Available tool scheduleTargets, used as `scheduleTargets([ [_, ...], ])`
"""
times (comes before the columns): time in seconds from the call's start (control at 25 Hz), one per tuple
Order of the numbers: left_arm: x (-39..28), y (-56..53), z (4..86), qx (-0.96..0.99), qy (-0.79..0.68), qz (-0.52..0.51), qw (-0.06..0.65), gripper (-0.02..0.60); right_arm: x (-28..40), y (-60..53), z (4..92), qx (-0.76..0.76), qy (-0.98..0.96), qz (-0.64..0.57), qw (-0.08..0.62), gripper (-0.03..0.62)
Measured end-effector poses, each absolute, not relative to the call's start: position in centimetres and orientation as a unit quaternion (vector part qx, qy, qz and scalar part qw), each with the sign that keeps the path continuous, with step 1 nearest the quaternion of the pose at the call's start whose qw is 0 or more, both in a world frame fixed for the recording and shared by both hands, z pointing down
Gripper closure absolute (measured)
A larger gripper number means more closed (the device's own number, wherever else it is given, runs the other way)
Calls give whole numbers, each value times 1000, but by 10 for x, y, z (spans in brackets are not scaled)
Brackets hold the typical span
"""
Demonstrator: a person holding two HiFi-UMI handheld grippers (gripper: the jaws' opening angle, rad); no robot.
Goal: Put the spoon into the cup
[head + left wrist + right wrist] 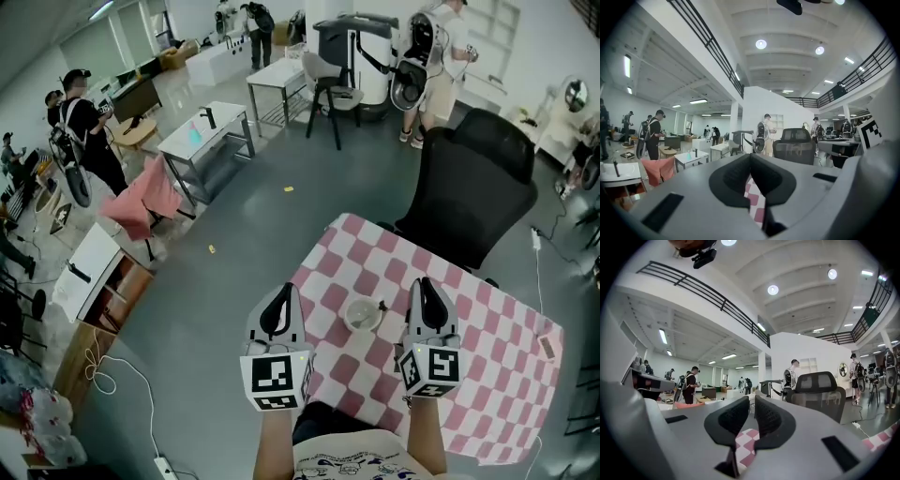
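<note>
Nearest to us, our left tool point(284, 291) and right tool point(425, 283) are held up side by side above the near part of the table point(487, 375), which is covered by a pink-and-white checked cloth point(367, 251). In the left gripper view the left tool's jaws meet at their tips with nothing between them. In the right gripper view the right tool's jaws stand a narrow slit apart, and nothing is in them either. Between the two tools, down on the cloth, we see the cup point(361, 316), pale and round, apart from both. The spoon point(380, 306) sits in it, its handle poking out over the right rim. At the table's far side stands a black chair point(480, 178). Farther off, on the grey floor point(281, 234), are a white table point(202, 136) and several people point(89, 127).
</note>
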State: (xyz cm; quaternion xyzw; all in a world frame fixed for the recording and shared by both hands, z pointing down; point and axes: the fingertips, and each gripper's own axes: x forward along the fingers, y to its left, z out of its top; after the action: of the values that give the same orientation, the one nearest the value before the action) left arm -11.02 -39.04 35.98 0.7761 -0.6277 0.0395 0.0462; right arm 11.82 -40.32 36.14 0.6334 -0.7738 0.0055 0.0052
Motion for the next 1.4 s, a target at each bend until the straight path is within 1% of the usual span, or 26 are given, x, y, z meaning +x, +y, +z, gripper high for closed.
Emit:
scheduleTargets([
  [0.36, -98, -373, 321, 787, -617, 18, 9, 568, 125, -384, 328, 639, -769, -16, -22, 577],
  [0.72, -87, -364, 303, 791, -612, 10, -14, 568, 132, -373, 309, 638, -769, -29, -36, 582],
  [1.4, -84, -361, 301, 792, -610, 6, -17, 568, 135, -369, 308, 639, -768, -29, -35, 582],
])
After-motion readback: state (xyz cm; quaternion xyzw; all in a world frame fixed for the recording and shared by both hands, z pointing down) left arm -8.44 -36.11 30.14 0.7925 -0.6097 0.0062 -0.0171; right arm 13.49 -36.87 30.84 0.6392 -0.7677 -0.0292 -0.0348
